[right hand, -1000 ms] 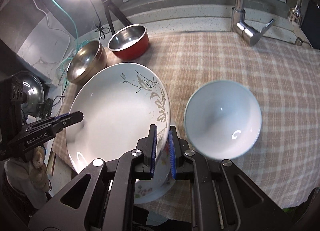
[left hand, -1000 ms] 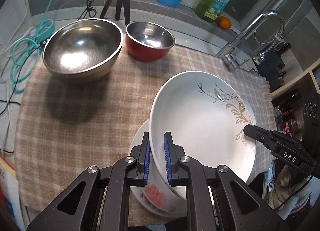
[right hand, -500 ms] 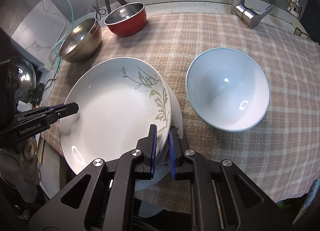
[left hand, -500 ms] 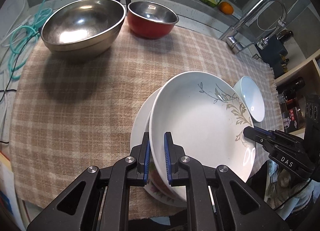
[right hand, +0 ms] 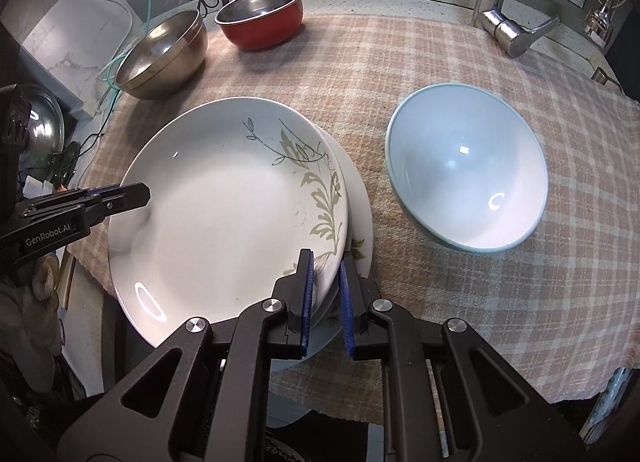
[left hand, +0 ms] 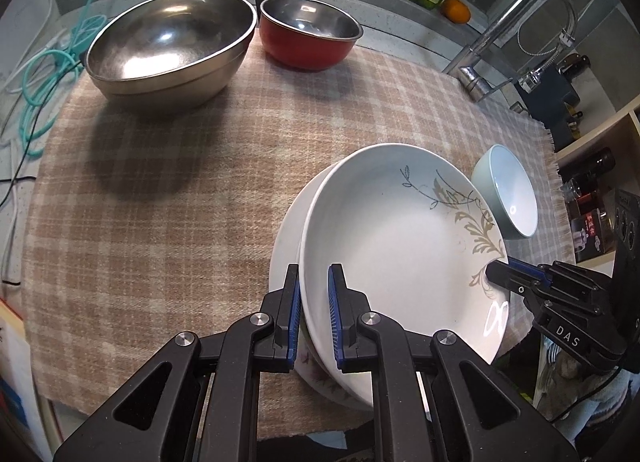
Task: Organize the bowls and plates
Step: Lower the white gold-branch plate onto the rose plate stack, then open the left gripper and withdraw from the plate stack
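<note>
From the left wrist view, the left hand-held gripper (left hand: pixel 314 316) is clamped on the near rim of the white leaf-patterned plate (left hand: pixel 400 254), one blue pad inside the rim and one outside. That plate sits on top of a second white plate (left hand: pixel 286 238), whose edge shows at its left, on the checked cloth (left hand: pixel 160 202) covering the tabletop. The right hand-held gripper (left hand: pixel 494 272) meets the plate's opposite rim at the right. A pale blue bowl (left hand: pixel 510 192) stands just beyond the plates. Farther back are a large steel bowl (left hand: pixel 172 42) and a red bowl (left hand: pixel 310 32), side by side.

From the right wrist view, the right hand-held gripper (right hand: pixel 325 294) straddles the leaf plate's (right hand: pixel 224 214) rim; its jaws have just eased apart slightly, though the pads still look to be on the rim. The lower plate (right hand: pixel 360 214) shows at the right edge. The left hand-held gripper (right hand: pixel 138 194) grips the far left rim. The pale blue bowl (right hand: pixel 468 174) stands apart to the right, on the cloth (right hand: pixel 440 42).
</note>
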The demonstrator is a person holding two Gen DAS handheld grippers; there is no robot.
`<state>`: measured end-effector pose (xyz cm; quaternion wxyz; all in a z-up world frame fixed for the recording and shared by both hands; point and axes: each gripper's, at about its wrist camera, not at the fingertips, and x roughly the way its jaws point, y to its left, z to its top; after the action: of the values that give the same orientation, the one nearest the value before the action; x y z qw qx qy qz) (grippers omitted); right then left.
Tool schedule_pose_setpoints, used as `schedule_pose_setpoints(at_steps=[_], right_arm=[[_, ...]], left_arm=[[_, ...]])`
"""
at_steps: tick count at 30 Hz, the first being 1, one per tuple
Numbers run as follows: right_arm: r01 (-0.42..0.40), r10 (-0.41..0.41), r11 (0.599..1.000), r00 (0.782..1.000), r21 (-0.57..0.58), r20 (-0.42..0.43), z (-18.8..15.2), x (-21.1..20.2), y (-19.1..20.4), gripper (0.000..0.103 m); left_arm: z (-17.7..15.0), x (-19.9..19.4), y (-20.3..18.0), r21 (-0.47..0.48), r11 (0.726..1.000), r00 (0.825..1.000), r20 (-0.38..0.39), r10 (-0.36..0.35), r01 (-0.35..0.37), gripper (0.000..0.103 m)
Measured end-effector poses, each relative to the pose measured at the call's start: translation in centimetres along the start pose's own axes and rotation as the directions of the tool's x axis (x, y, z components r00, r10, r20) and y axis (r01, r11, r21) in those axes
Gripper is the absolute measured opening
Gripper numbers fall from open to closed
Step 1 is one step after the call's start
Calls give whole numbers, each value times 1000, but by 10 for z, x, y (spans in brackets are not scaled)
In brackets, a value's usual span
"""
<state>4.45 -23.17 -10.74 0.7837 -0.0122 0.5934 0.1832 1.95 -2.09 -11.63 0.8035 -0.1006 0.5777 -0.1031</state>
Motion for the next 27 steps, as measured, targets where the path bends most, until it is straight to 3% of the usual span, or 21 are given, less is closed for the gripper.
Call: schedule_pose_setpoints(at_steps=[4, 27], right_arm=[[1, -1, 1000, 1000, -13, -14, -2, 2, 3, 27], [-10, 10, 1000, 1000, 13, 20, -2, -5, -1, 29]], left_arm=[[-1, 1, -3, 16, 1000, 1000, -1, 9, -9, 11], [0, 1, 3, -17, 1000, 1000, 2, 3, -3, 17]])
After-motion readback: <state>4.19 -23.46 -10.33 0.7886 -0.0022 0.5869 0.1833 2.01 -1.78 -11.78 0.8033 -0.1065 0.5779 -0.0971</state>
